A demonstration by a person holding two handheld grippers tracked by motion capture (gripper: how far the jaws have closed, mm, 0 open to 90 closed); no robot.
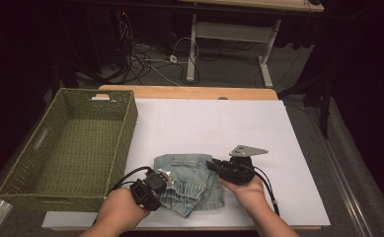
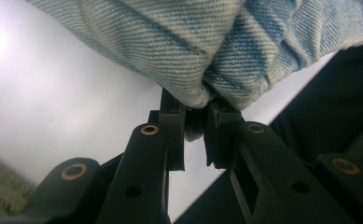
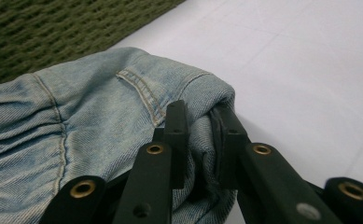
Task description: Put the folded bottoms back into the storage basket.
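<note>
Wood table (image 1: 189, 92), white sheet (image 1: 239, 128) on top, green basket (image 1: 125, 128) (left), denim garment (image 1: 189, 185) nr front

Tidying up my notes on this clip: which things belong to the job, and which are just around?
In the job:
- denim garment
- left gripper, shut on it
- right gripper, shut on it

Just around:
- green basket
- white sheet

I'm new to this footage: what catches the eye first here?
A folded light-blue denim garment lies near the front edge of the white table, pinched at either side by the left gripper and right gripper. An empty green woven basket sits to its left.
</note>
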